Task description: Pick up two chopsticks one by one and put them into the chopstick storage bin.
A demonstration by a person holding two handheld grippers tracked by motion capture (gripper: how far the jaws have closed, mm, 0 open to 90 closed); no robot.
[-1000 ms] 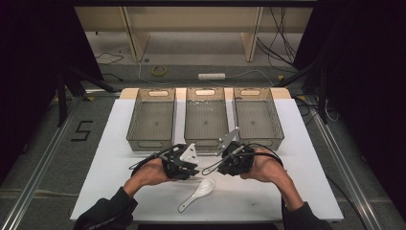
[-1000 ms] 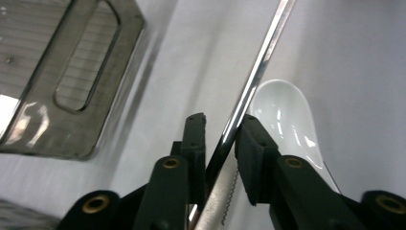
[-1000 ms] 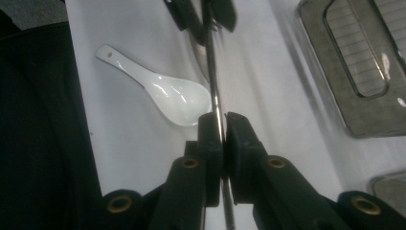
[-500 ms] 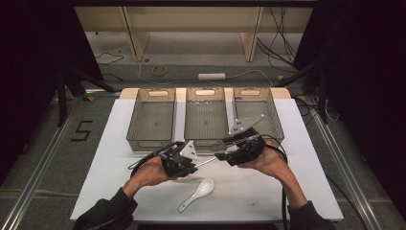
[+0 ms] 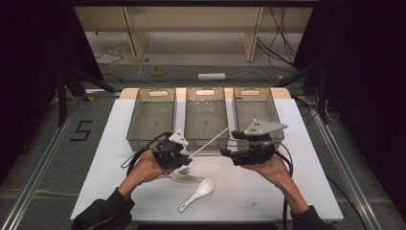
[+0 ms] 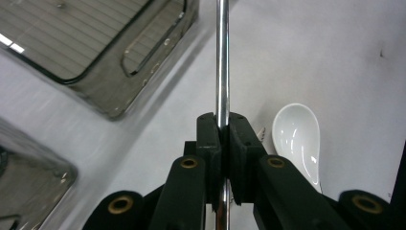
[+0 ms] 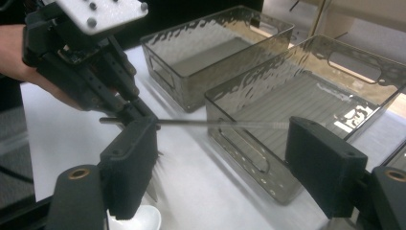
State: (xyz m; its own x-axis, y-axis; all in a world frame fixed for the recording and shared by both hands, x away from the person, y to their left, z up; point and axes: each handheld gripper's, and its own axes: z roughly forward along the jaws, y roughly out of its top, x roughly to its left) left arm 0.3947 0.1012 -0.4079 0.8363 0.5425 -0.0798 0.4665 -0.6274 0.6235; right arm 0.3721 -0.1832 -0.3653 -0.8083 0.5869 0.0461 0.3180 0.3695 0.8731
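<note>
L claw (image 6: 223, 125) clamped on metal rod (image 5: 208, 142); R claw (image 7: 230, 163) now wide open, swung back off rod w/ jaws either side; handover to L looks done.

From above and behind the person we look forward and down on the whole desk (image 5: 306, 191) and its three bins. Riding the left hand-held gripper (image 6: 223, 127), we sit very close, facing down along its jaws at the desk surface, one bin corner (image 6: 119, 72) and the white spoon (image 6: 297, 139). From the right hand-held gripper (image 7: 225, 158) we look low across the desk, sharing the bins (image 7: 306, 96) and the metal rod (image 7: 215, 123) with the high view.
</note>
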